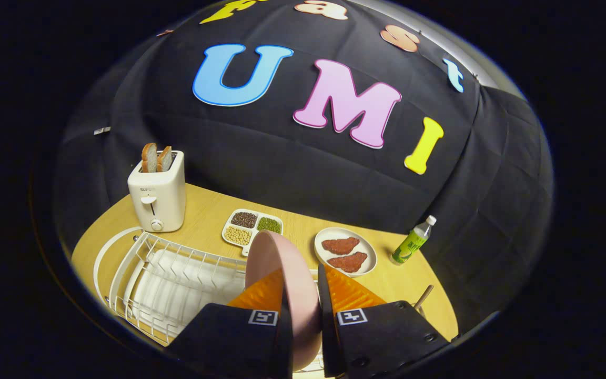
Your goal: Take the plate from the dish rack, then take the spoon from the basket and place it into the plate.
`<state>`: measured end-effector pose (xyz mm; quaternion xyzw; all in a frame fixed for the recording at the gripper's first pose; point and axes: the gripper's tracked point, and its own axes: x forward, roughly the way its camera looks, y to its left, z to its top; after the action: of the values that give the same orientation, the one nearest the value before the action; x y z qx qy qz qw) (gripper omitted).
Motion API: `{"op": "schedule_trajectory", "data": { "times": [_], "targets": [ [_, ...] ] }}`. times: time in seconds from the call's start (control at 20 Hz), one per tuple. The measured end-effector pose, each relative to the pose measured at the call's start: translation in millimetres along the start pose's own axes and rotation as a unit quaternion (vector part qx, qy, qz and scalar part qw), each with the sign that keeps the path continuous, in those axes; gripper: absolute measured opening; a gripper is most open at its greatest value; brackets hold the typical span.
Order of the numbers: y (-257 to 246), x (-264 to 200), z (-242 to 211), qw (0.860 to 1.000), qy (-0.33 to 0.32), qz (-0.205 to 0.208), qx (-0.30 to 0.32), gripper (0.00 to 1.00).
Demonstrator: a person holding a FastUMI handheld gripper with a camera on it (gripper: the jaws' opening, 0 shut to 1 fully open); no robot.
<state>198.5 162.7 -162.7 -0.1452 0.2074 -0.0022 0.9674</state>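
Note:
A pink plate (276,268) stands on edge between my gripper's (300,281) two fingers, held above the white wire dish rack (171,284). Both fingers press on the plate's faces, one on each side. The rack lies below and to the left of the fingers, with its slots bare. A thin brown handle (423,297) pokes up just right of the right finger; whether it belongs to the spoon or basket I cannot tell.
A white toaster (157,197) with two bread slices stands behind the rack. Beyond the fingers sit a divided dish of beans (252,227), a white plate with two red patties (345,251) and a green bottle (412,242) on the wooden table (205,210).

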Motion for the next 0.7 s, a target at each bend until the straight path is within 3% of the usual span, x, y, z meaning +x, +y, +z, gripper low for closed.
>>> {"op": "schedule_trajectory", "data": {
  "times": [0.35,0.7],
  "targets": [
    [-3,-10,4,0.999,-0.023,-0.006,-0.024,0.26],
    [-23,-22,-3,1.0,-0.003,0.014,0.023,0.26]
  ]
}}
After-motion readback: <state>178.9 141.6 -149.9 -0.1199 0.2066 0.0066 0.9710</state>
